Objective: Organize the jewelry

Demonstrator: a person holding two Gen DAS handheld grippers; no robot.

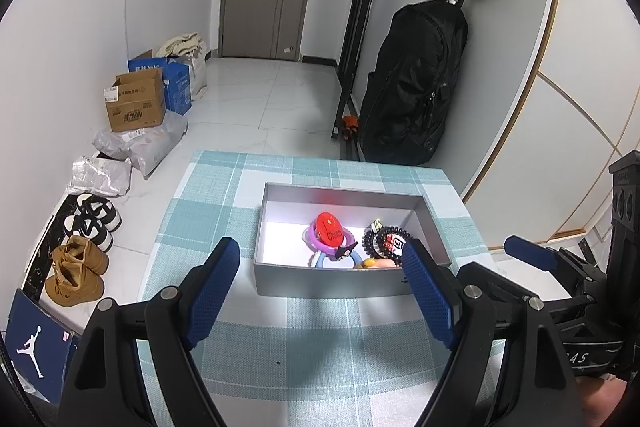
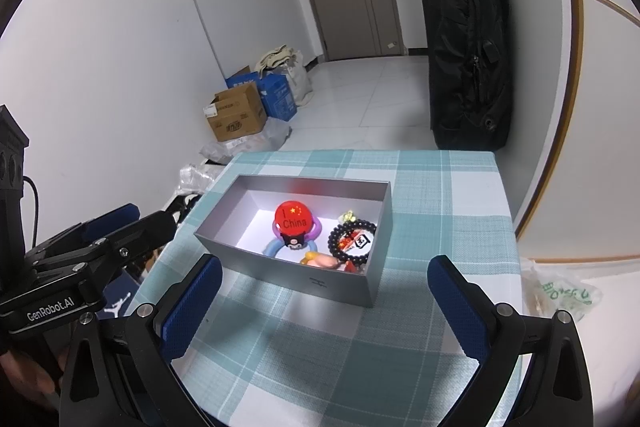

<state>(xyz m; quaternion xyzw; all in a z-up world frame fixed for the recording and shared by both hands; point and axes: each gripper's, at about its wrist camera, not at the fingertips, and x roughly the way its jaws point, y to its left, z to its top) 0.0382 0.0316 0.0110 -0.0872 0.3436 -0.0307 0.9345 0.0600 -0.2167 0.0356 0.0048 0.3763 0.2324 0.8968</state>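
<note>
A grey open box (image 1: 336, 283) (image 2: 288, 275) sits on the teal checked tablecloth (image 1: 320, 347) (image 2: 340, 355). Inside lie a red "I China" badge (image 1: 330, 231) (image 2: 295, 218), a purple ring (image 1: 309, 238), a blue ring (image 2: 272, 247), a black bead bracelet (image 1: 386, 241) (image 2: 352, 239) and a small pink-orange charm (image 2: 322, 261). My left gripper (image 1: 324, 291) is open and empty, just short of the box's near wall. My right gripper (image 2: 326, 299) is open and empty, also just in front of the box. Each gripper shows at the edge of the other's view.
The table ends close behind the box. On the floor to the left are shoes (image 1: 80, 259), cardboard boxes (image 1: 136, 103) and plastic bags (image 1: 140, 147). A black backpack (image 1: 412, 83) (image 2: 468, 55) hangs on the right wall. A plastic bag (image 2: 560, 295) lies right of the table.
</note>
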